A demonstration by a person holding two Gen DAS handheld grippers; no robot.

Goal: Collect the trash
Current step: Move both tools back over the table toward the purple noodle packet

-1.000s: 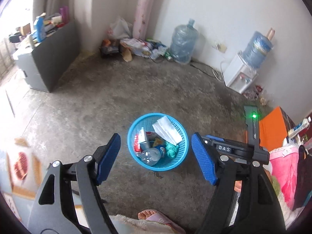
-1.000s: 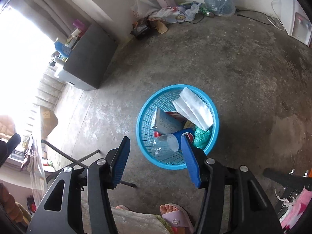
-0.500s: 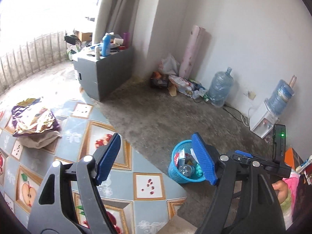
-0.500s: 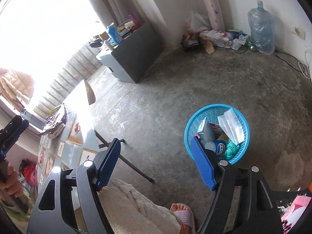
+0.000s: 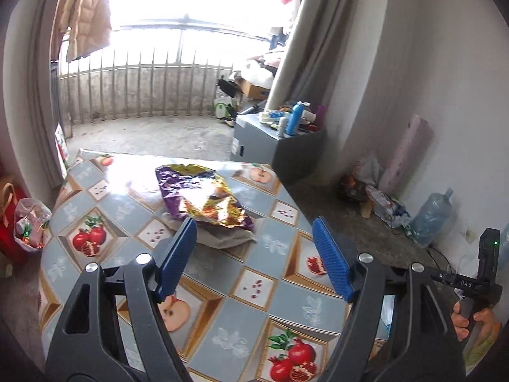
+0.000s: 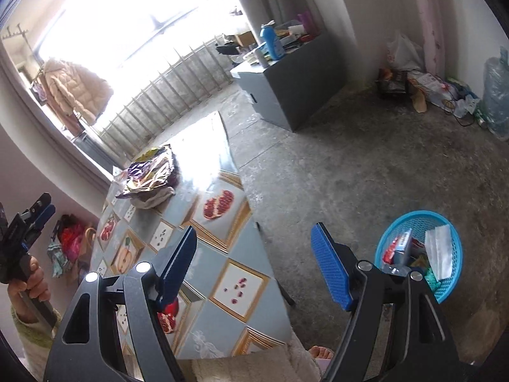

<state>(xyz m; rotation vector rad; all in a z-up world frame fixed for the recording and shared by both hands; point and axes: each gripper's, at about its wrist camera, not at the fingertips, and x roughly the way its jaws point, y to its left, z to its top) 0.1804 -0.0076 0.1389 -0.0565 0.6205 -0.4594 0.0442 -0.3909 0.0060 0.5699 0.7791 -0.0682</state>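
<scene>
Blue basket (image 6: 420, 254) on the floor already holds several pieces, but the crumpled foil wrapper (image 5: 203, 197) lies uncollected on the table (image 5: 286, 286) atop a grey cloth (image 5: 222, 238); left gripper (image 5: 254, 254) and right gripper (image 6: 254, 264) both spread, empty.

The table (image 5: 254, 289) wears a glossy printed oilcloth that throws back window glare. On it, centre of the left view, a crinkled foil wrapper (image 5: 203, 197) – shiny gold and purple – lies over a dull grey cloth (image 5: 222, 238). The concrete floor (image 6: 366, 165) is rough, matt and stained. At lower right of the right view the blue basket (image 6: 451, 273) is smooth plastic mesh
</scene>
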